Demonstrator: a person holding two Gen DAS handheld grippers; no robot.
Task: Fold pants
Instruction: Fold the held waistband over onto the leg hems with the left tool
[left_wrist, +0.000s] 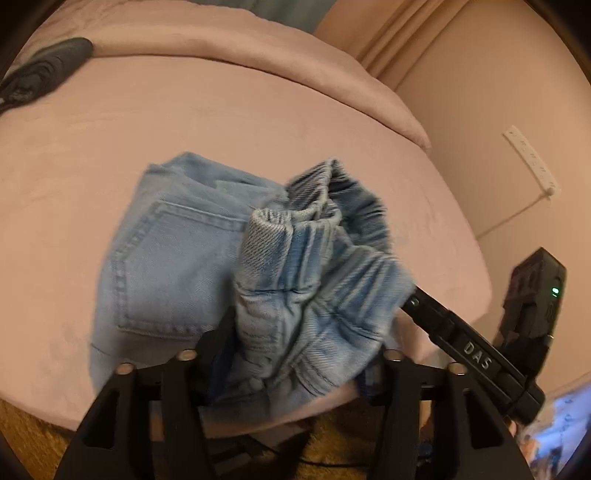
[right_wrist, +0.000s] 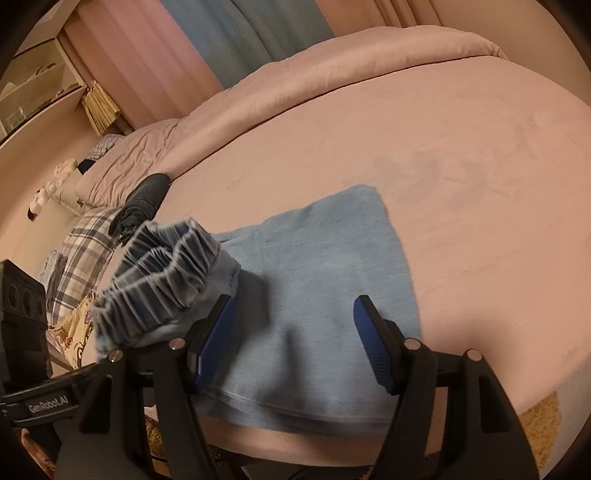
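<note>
Our left gripper (left_wrist: 295, 354) is clamped on the gathered elastic waistband (left_wrist: 332, 206) of the light-blue denim pants (left_wrist: 166, 258), the bunched cloth filling the space between its jaws and rising up and away from us. Our right gripper (right_wrist: 293, 332) stands with its jaws spread wide and nothing between the blue pads (right_wrist: 218, 332); it hangs just above the flat folded denim.

Beyond the jaws, the pants (right_wrist: 325, 266) lie on the pink bedspread (left_wrist: 92, 147) near its front edge. From the left wrist view the back pocket (left_wrist: 162, 266) faces up to the left of the lifted waistband; from the right wrist view that waistband (right_wrist: 162, 280) stands just left of the right gripper's left finger, while the flat part runs forward and a little rightward from the jaws toward the bed's middle.

We judge the fold half made: the raised end wants carrying over the flat part, along that forward axis. The left hand already has the cloth; the right, the one free to act, sits nearest the flat layer and could pin or smooth it.

A dark garment (left_wrist: 44, 70) lies well apart at the bed's far side.
</note>
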